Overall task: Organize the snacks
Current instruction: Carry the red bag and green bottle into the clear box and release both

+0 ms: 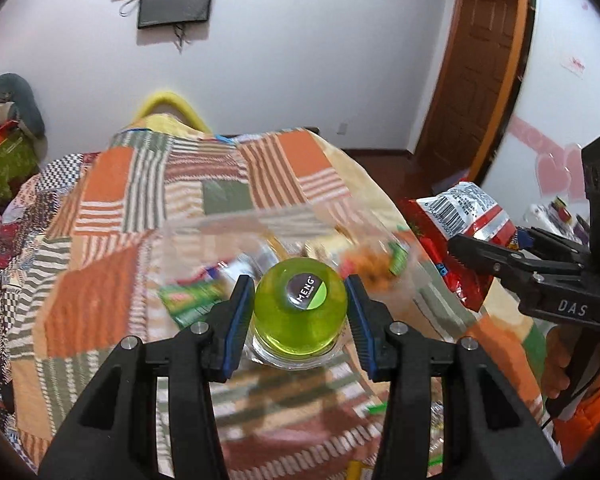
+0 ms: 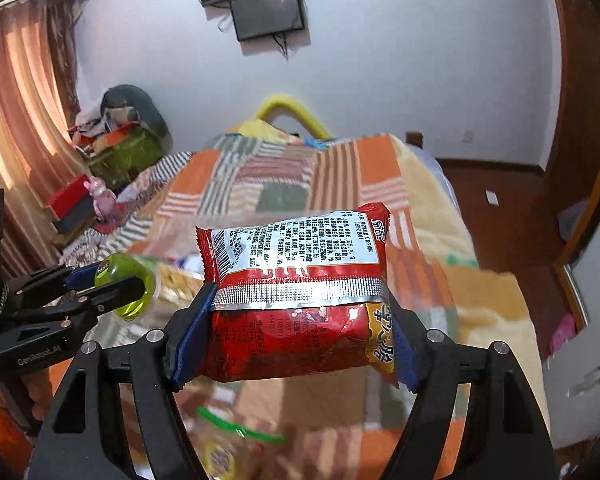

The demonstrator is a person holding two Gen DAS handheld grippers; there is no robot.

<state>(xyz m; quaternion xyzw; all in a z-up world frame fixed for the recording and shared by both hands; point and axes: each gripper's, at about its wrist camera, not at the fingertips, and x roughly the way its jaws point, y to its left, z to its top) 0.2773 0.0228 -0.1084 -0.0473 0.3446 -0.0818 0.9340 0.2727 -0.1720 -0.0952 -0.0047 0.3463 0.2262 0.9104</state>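
Slippage threatens: left gripper [image 1: 300,304] pinches a round jelly cup [image 1: 300,308]; right gripper [image 2: 292,328] squeezes a crinkly snack packet [image 2: 300,280] over the quilt [image 1: 120,220].

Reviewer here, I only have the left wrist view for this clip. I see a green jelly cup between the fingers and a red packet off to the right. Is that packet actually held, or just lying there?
Observer: It is held. In the right wrist view the right gripper is shut on the red snack packet, fingers pressing both sides.
Operator: Which face of the packet is up?
Observer: The back: white panel of printed text and a barcode, with a silver seam across it.
Operator: Is my jelly cup really off the bed?
Observer: Yes. The right wrist view shows the left gripper holding the green jelly cup in the air above the patchwork quilt.
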